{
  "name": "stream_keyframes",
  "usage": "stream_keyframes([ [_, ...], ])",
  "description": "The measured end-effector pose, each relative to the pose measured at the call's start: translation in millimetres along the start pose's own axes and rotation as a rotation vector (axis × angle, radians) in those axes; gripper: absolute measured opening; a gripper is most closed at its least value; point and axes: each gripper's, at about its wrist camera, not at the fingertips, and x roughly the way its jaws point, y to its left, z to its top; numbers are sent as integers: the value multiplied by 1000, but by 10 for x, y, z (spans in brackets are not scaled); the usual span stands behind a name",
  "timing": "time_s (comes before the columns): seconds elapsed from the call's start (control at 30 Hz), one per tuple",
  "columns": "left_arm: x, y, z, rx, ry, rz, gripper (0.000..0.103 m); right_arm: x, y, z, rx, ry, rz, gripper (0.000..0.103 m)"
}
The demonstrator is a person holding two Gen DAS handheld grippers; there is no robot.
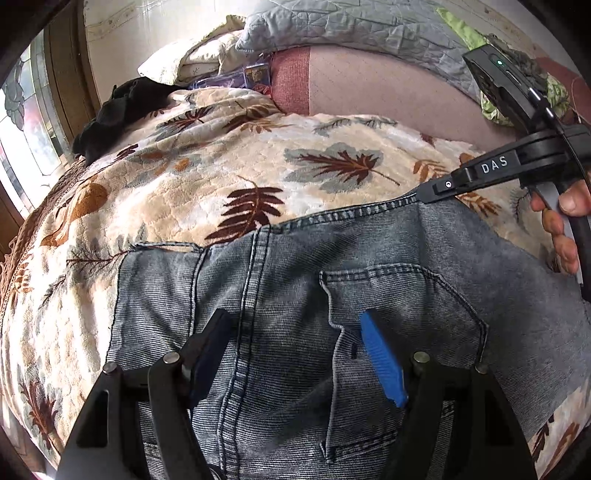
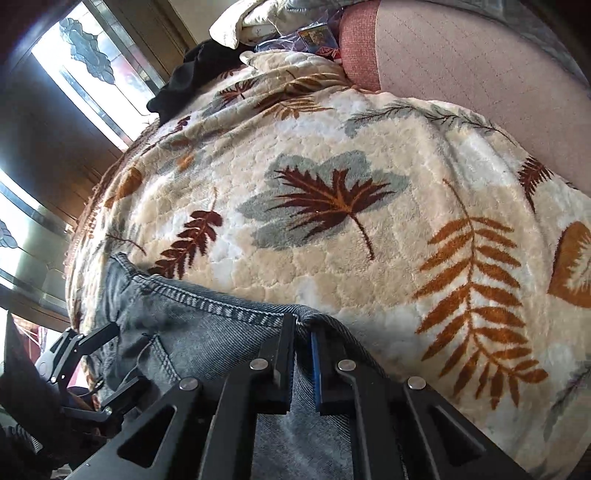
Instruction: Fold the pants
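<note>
In the left wrist view, a patterned-glass window [image 1: 14, 122] stood at the far left beside a dark garment [image 1: 118, 110]. The leaf-print blanket [image 1: 207, 162] filled the middle, under a grey quilt [image 1: 332, 26] at the top. The jeans [image 1: 280, 295] lay flat across the lower half of the frame. The left gripper [image 1: 295, 354] hovered over them, fingers spread wide and holding nothing. At the right, the right gripper [image 2: 303, 328] was clamped on the waistband edge.
</note>
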Motion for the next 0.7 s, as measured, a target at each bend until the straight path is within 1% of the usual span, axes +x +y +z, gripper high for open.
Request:
stream_keyframes([
  [0.1,109,-59,-53,43,20,37,73,264,-26,-42,-15,49,-57,7],
  [0.17,111,-48,-67,41,16,37,73,251,-74,-65,16,27,-41,9],
  [0.23,107,-32,-70,35,14,32,73,94,-125,-71,50,-10,-10,12],
  [0.27,109,-27,-74,34,14,31,73,-8,-142,-77,55,-29,-19,18],
  [0.3,100,-23,-77,31,9,29,74,-113,-160,-91,62,-41,-18,23],
  [0.33,100,-17,-80,28,6,27,74,-212,-170,-113,68,-50,4,31],
  [0.37,107,-14,-81,27,6,26,74,-289,-179,-141,70,-55,22,36],
  [0.47,106,-11,-89,26,-2,23,74,-316,-129,-235,37,-12,35,37],
  [0.53,105,-5,-89,22,-5,18,75,-188,-88,-287,-2,34,-10,37],
  [0.63,100,8,-90,17,-11,11,75,36,-111,-363,-4,84,-11,37],
  [0.7,97,11,-95,15,-15,8,75,134,-68,-381,-36,113,-15,36],
])
